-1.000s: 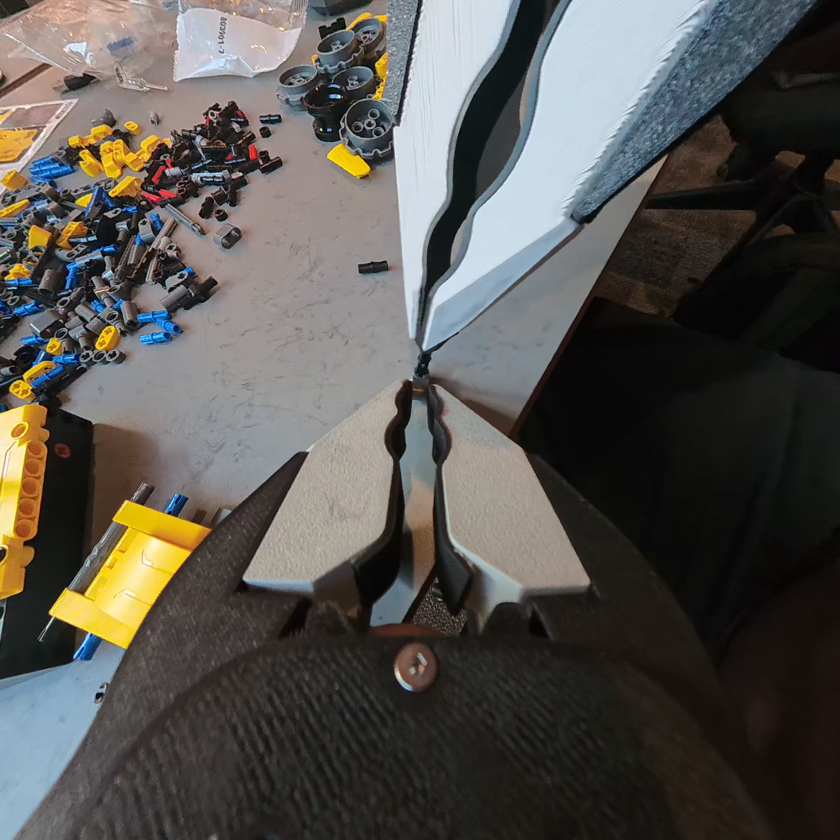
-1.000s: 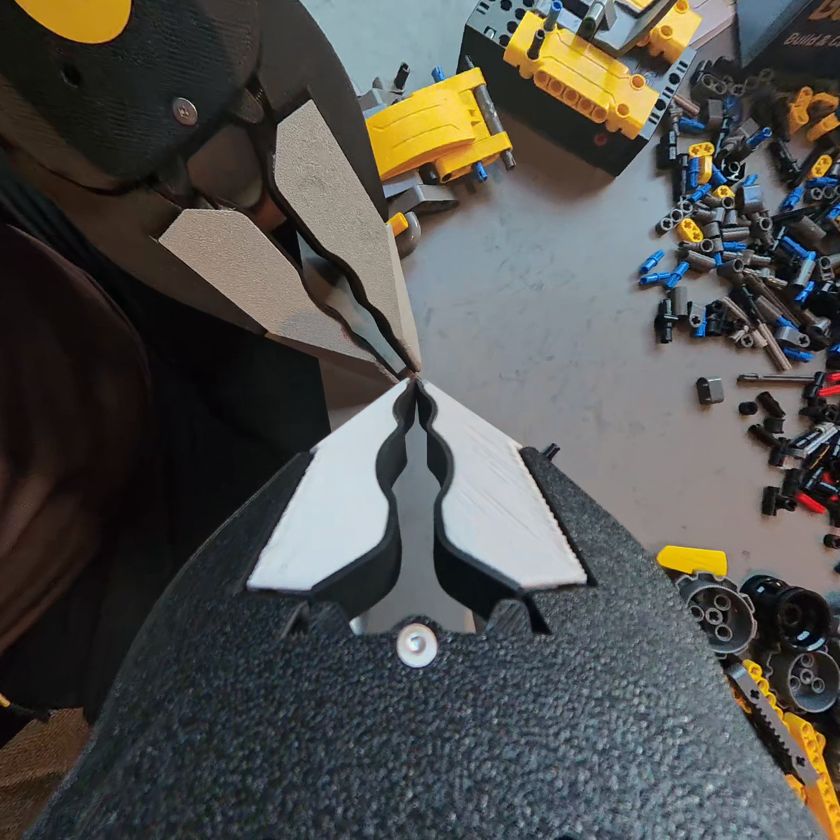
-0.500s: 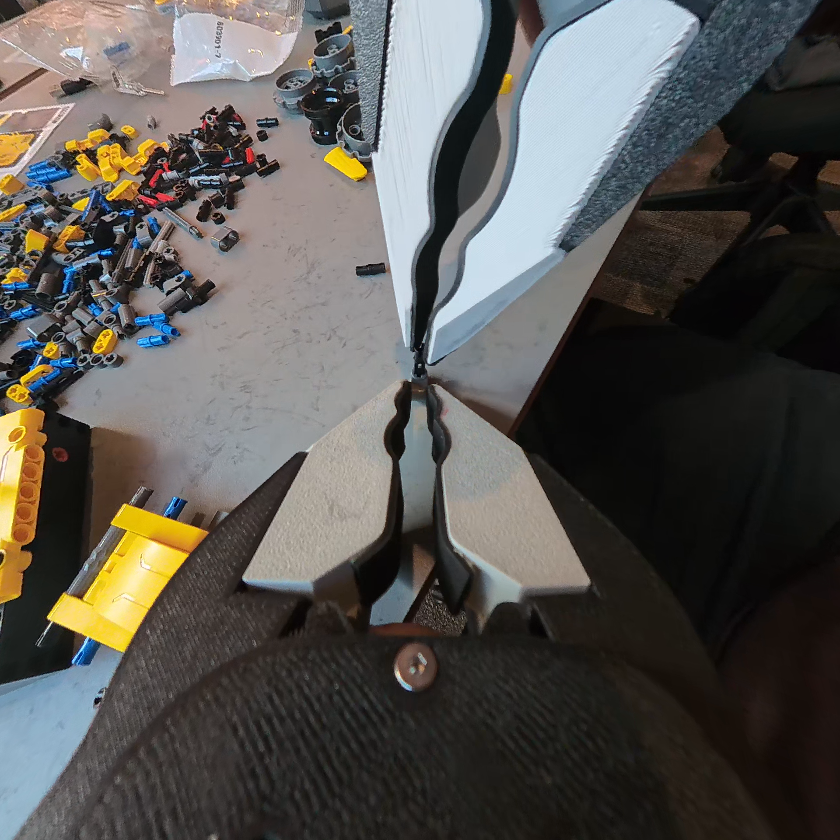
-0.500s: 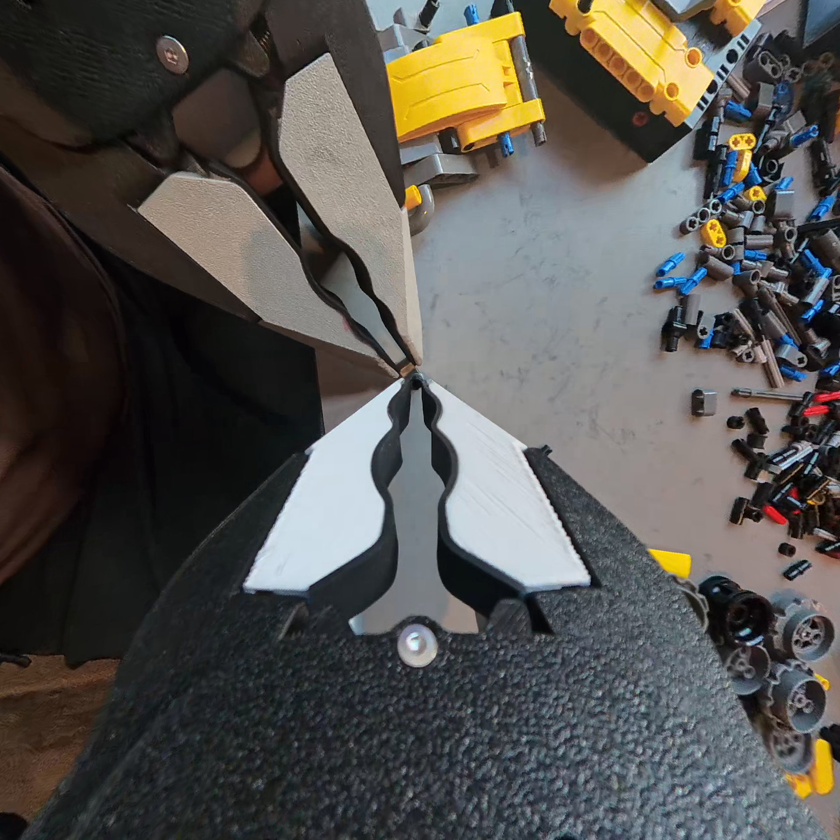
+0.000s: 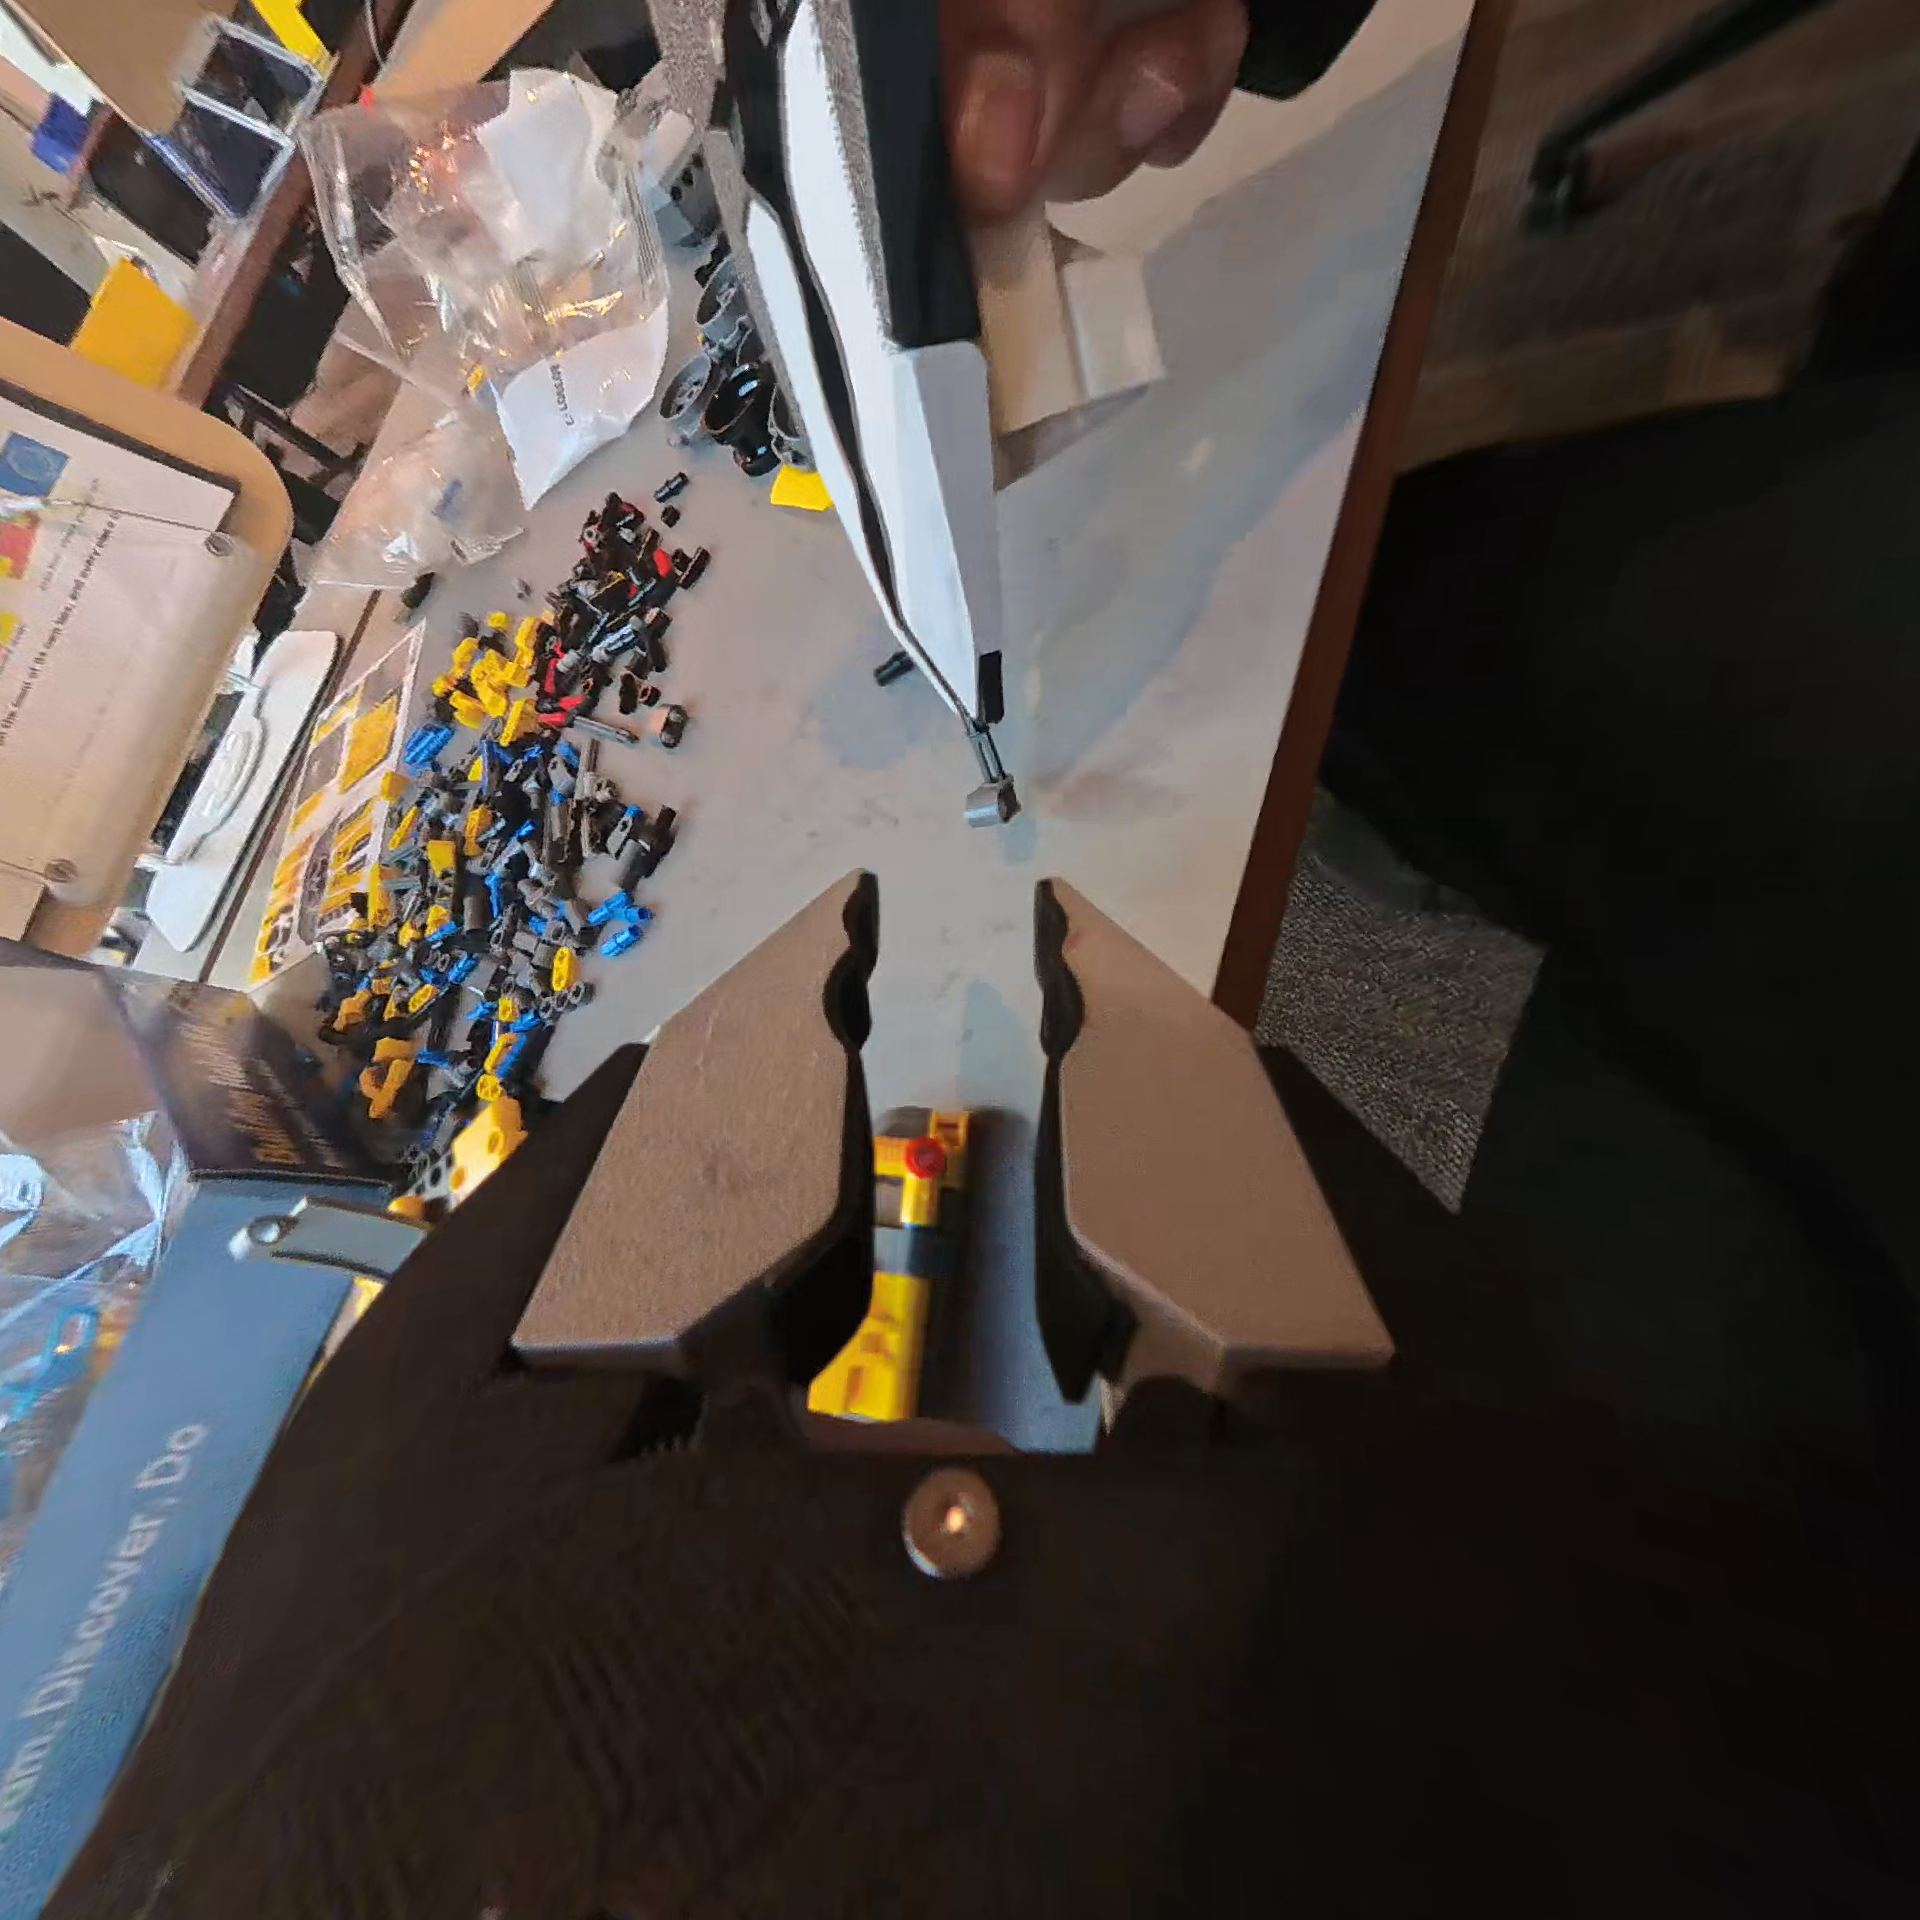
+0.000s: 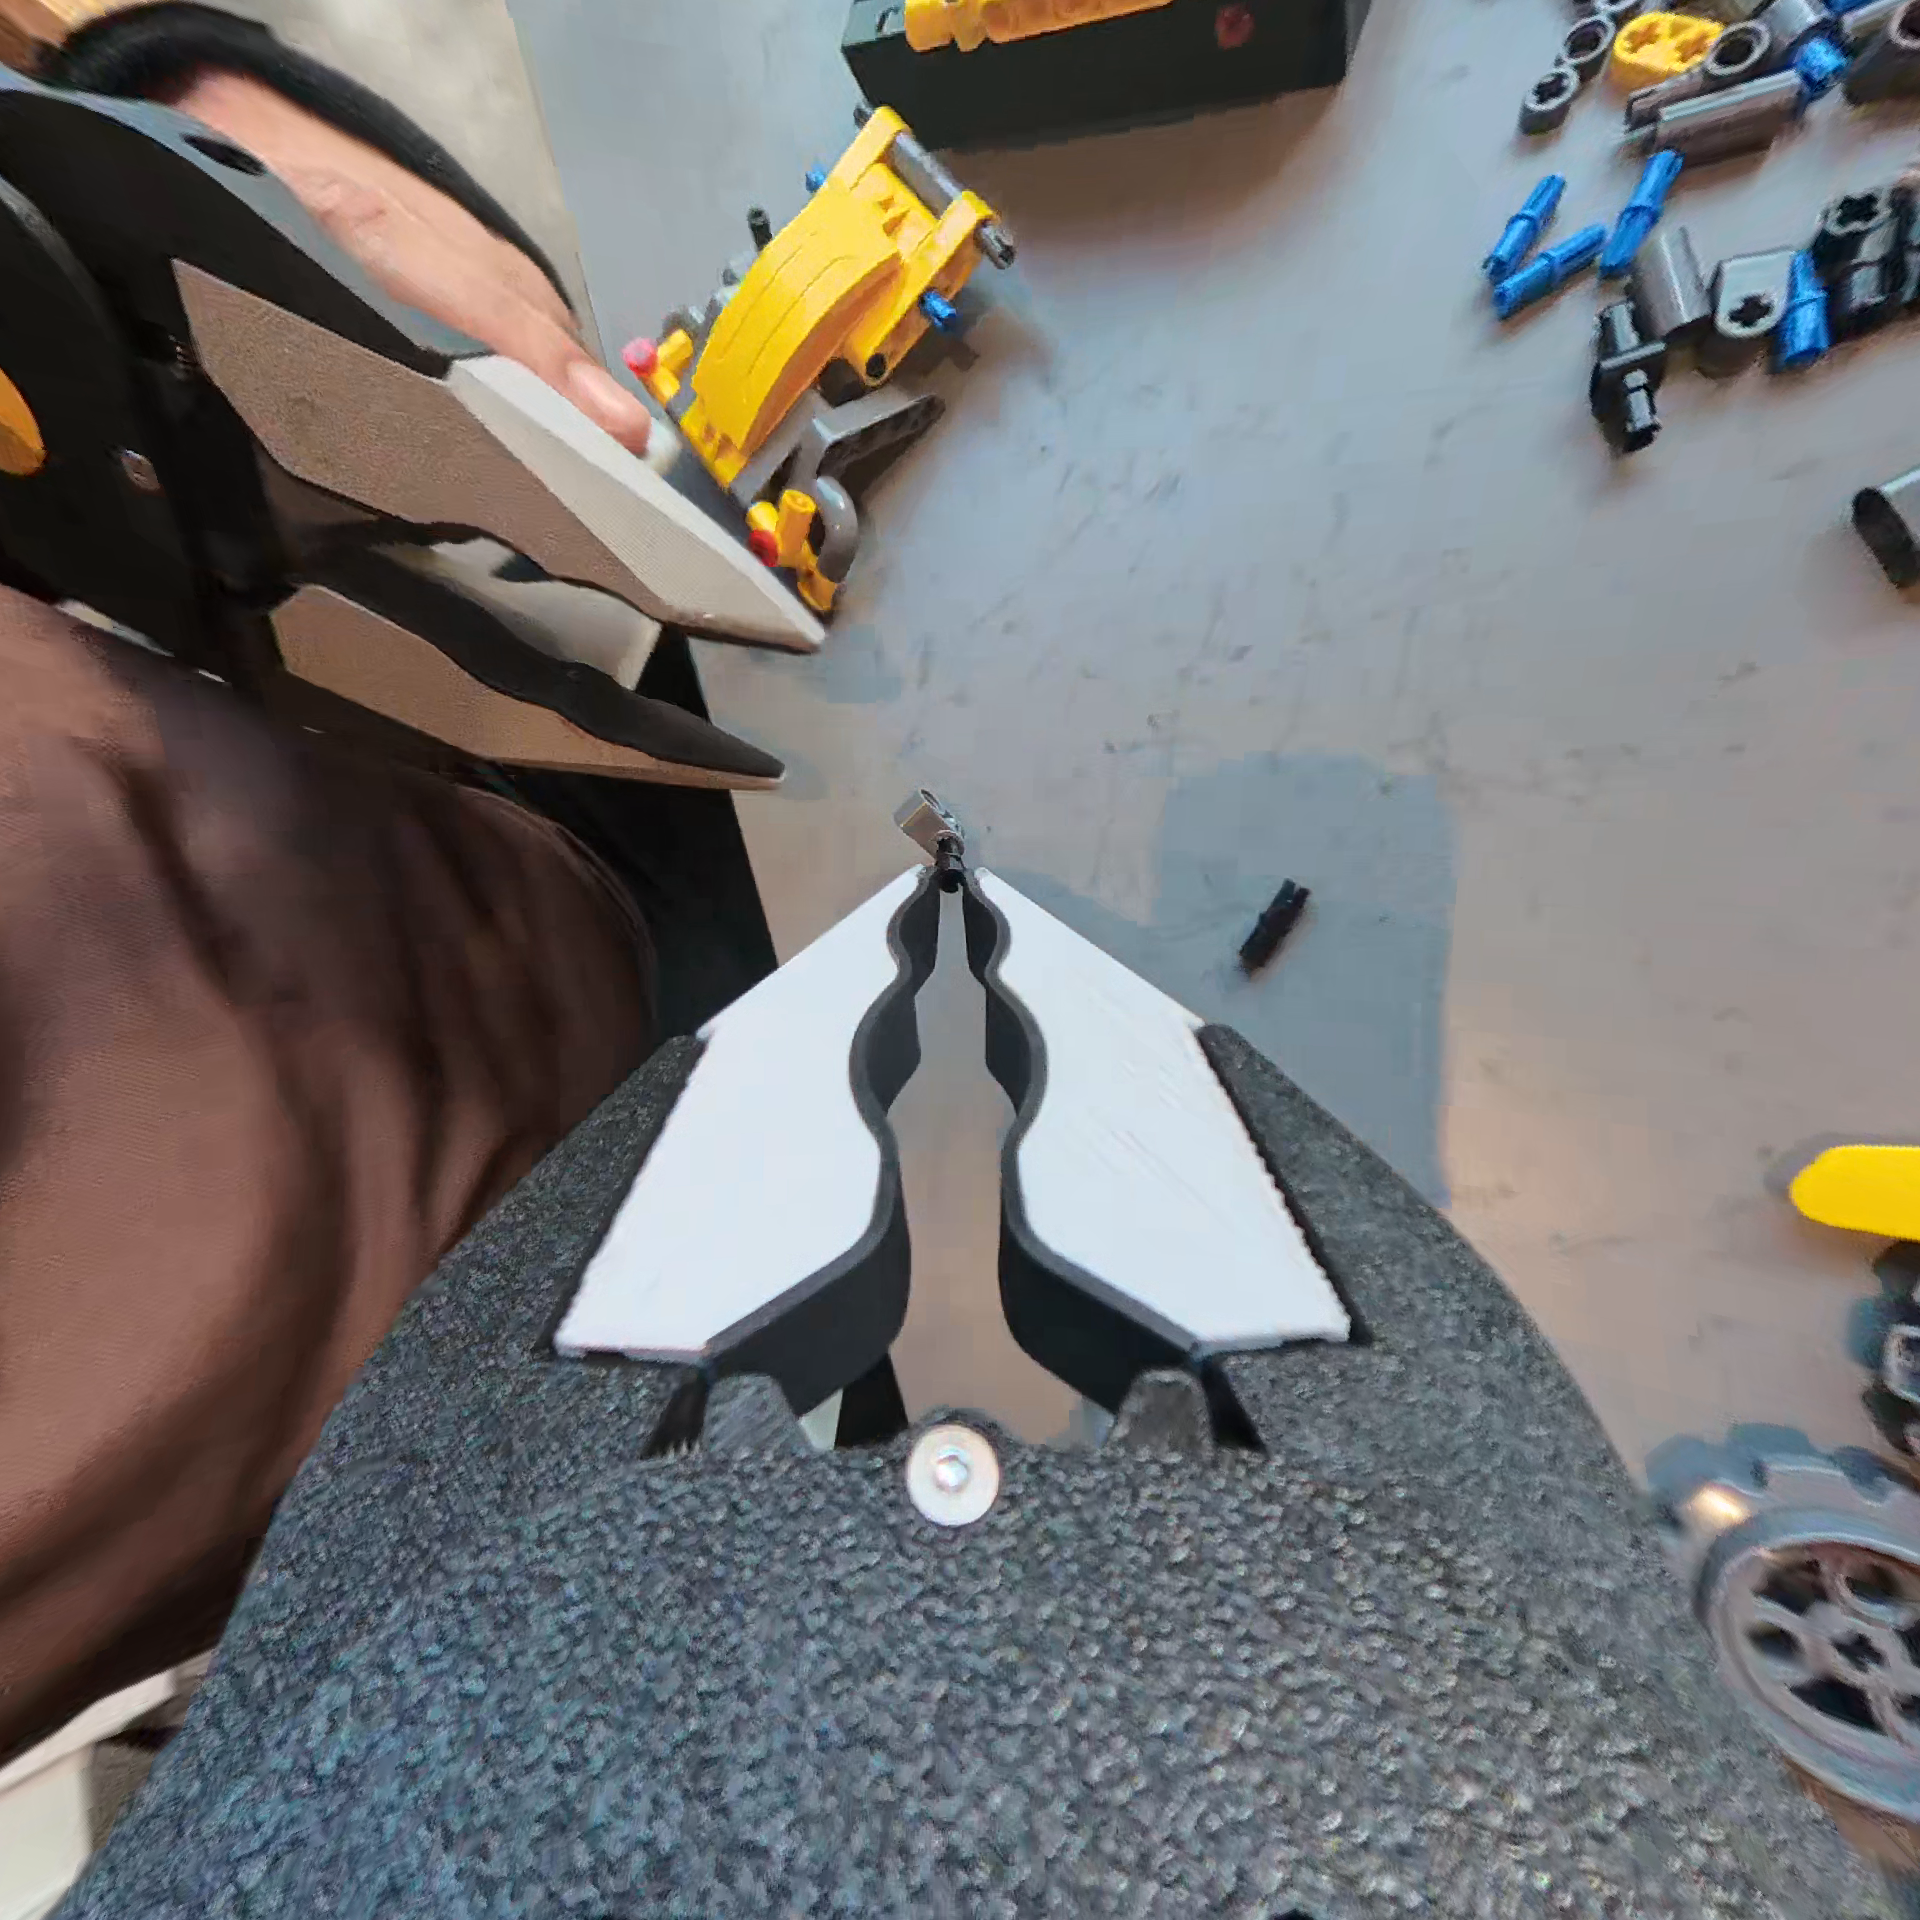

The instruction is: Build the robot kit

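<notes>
My right gripper [image 6: 948, 878], with white fingers, is shut on a small black pin [image 6: 947, 860] that carries a grey connector [image 6: 924, 816] at its outer end. It holds them just above the grey table. In the left wrist view it [image 5: 982, 717] comes down from above with the connector [image 5: 992, 805] hanging at its tip. My left gripper [image 5: 954, 894], with grey fingers, is open and empty a short way from the connector. It also shows in the right wrist view [image 6: 795, 707] at the upper left. A yellow part-built assembly [image 6: 831, 301] lies under it and shows between its fingers [image 5: 914, 1247].
A pile of small black, blue, yellow and red parts [image 5: 520, 831] lies to the left. Plastic bags [image 5: 499, 239] and grey wheels [image 5: 727, 395] lie farther off. A loose black pin [image 6: 1273, 925], a yellow piece [image 6: 1860, 1205] and a wheel [image 6: 1829, 1652] lie nearby. The table edge [image 5: 1309, 623] runs on the right. The grippers' ends are close to 4 cm from one another. The yellow piece [image 6: 1860, 1205] lies around 12 cm away from my right fingertips.
The two grippers were shut tip to tip on the small piece. My left gripper has opened and drawn back. The pin and connector stay in my right gripper.
</notes>
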`<state>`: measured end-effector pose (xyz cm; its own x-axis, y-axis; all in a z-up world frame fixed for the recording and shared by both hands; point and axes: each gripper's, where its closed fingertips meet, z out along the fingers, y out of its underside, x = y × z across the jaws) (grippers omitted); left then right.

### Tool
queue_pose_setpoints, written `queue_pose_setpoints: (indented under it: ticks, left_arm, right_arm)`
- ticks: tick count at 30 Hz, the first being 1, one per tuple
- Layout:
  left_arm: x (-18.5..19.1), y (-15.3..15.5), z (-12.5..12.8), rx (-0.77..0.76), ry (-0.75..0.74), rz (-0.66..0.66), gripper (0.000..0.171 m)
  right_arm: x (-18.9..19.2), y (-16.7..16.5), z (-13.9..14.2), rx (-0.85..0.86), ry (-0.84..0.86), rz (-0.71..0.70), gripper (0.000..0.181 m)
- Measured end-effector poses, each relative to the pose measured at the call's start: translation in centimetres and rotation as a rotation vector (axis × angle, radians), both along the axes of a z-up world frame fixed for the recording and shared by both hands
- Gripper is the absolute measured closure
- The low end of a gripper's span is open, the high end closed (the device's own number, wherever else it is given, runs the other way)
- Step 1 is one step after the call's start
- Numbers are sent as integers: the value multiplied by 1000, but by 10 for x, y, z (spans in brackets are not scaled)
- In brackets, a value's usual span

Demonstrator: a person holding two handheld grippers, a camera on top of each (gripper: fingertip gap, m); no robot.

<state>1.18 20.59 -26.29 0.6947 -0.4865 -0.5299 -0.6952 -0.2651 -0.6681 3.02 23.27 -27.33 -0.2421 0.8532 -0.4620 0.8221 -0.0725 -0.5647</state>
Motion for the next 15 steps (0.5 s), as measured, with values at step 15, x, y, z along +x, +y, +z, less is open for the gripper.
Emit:
queue_pose_setpoints:
  ticks: [15]
  left_arm:
    - [35,-13,-4,-33,401,-463,149]
  right_arm:
    - [21,-32,8,-387,-164,105,180]
